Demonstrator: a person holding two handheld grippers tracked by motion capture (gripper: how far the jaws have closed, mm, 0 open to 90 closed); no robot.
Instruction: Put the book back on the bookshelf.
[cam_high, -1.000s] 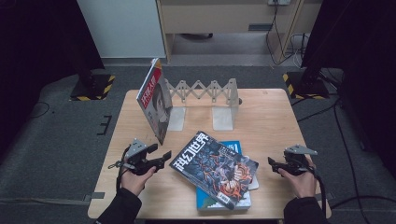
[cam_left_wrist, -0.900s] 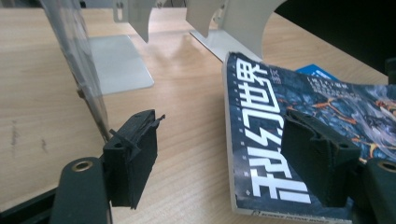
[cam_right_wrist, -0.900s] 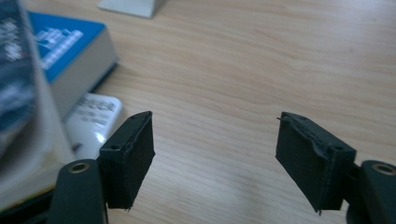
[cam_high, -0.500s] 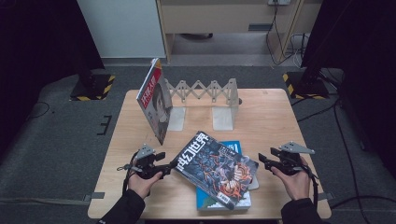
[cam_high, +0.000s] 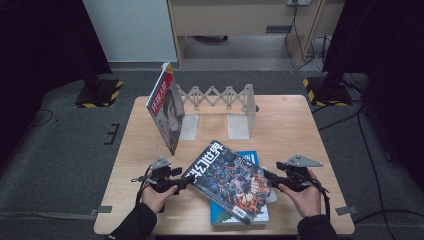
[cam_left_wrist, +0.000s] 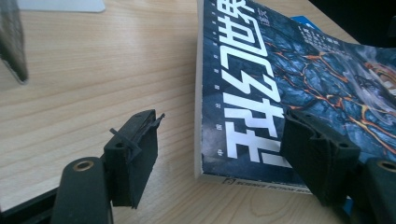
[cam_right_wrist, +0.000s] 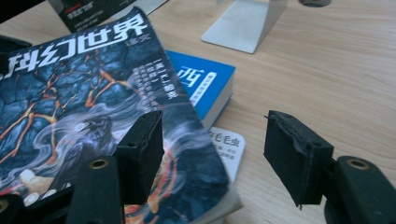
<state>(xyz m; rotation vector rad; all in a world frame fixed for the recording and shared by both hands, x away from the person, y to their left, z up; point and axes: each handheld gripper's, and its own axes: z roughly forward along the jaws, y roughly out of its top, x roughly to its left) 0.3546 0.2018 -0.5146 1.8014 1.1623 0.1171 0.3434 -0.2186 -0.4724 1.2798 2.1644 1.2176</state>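
A dark magazine (cam_high: 227, 177) with white characters lies askew on a blue book (cam_high: 247, 159) at the table's front. My left gripper (cam_high: 181, 183) is at its left corner. In the left gripper view the jaws of the left gripper (cam_left_wrist: 224, 158) stand open astride the spine of the magazine (cam_left_wrist: 289, 79), with one jaw over the cover and one over bare wood. My right gripper (cam_high: 272, 180) is at the right edge. The jaws of the right gripper (cam_right_wrist: 217, 154) have just narrowed, then opened a little. They are open, with the corner of the magazine (cam_right_wrist: 84, 116) between them, unpressed.
A red magazine (cam_high: 165, 107) stands tilted against a grey accordion rack (cam_high: 220, 95) with two metal bookend feet (cam_high: 239, 127). A white card (cam_right_wrist: 226, 144) peeks from under the dark magazine beside the blue book (cam_right_wrist: 201, 79). Bare wood (cam_right_wrist: 336, 70) lies to the right.
Both hands have closed in on the dark magazine: the left gripper moved right and down to its corner, and the right gripper moved left to its edge. The magazine has not shifted.
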